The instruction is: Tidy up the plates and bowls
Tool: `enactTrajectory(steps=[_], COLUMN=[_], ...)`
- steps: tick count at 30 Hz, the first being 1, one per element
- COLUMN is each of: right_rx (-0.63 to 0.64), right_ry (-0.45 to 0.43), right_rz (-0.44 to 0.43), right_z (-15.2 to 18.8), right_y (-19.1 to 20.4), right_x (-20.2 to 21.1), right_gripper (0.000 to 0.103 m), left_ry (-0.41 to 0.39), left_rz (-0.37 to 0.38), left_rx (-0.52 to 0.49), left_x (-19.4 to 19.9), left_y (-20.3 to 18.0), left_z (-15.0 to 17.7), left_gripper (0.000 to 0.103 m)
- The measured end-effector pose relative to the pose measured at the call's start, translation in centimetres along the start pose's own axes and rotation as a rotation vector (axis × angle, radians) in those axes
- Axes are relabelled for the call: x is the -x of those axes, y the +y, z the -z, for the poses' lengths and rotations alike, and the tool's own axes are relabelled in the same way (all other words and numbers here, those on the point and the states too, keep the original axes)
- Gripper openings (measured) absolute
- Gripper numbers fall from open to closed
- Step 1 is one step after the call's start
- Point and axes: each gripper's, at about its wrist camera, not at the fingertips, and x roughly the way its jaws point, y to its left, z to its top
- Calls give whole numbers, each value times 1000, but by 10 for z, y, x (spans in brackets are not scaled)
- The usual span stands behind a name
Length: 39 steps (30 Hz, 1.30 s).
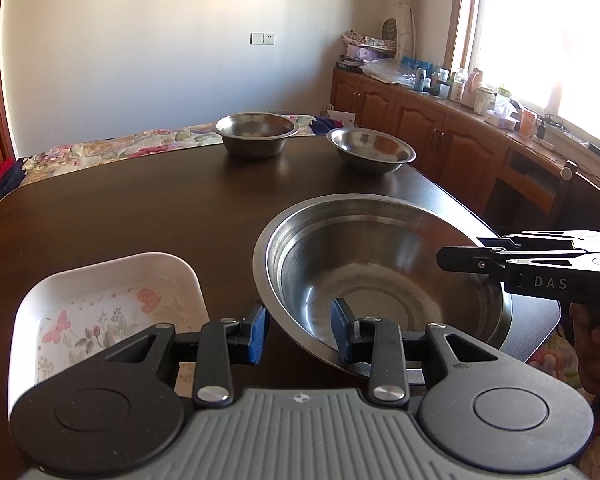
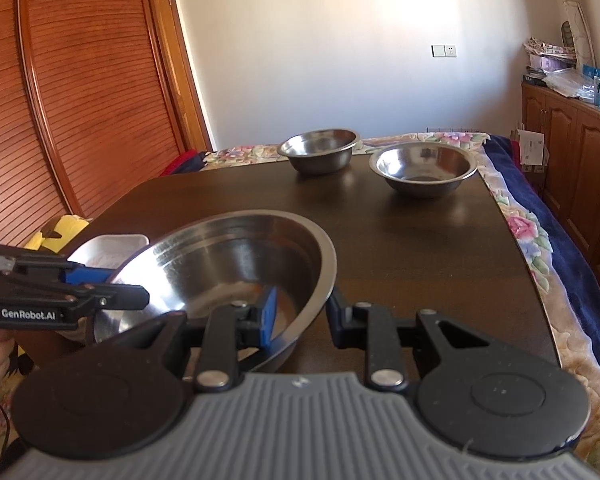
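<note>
Large steel bowl tilts, mouth up, between 2 hand-held grippers.

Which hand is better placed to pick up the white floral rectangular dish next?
Left: the white floral rectangular dish lies just beside the left gripper, while the large steel basin sits between it and the right gripper.

Ahead-left of the left gripper, its own body covers the near end of the white floral tray; items on the far counter are too small to identify.
</note>
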Motion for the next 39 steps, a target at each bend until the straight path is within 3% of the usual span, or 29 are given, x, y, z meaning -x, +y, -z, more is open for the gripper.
enactTrajectory(steps=[15,20,32,39], right_rx=[-8,-17,36,80], right_ry=[8,-4,-57,-88], right_rz=[-11,-11,16,29], right_z=[4,2,-18,-43], right_y=[2,0,-1,-7], right_x=[-2,1,21,27], right_gripper=[30,30,30,30], left_ry=[-4,-16,-56,-96], left_rz=[3,-3,-16,-25], left_rx=[7,12,37,27], left_x=[-1,2,11,16], left_y=[0,2,15,20], left_z=[1,0,-9,-30], left_gripper=[36,41,45,49])
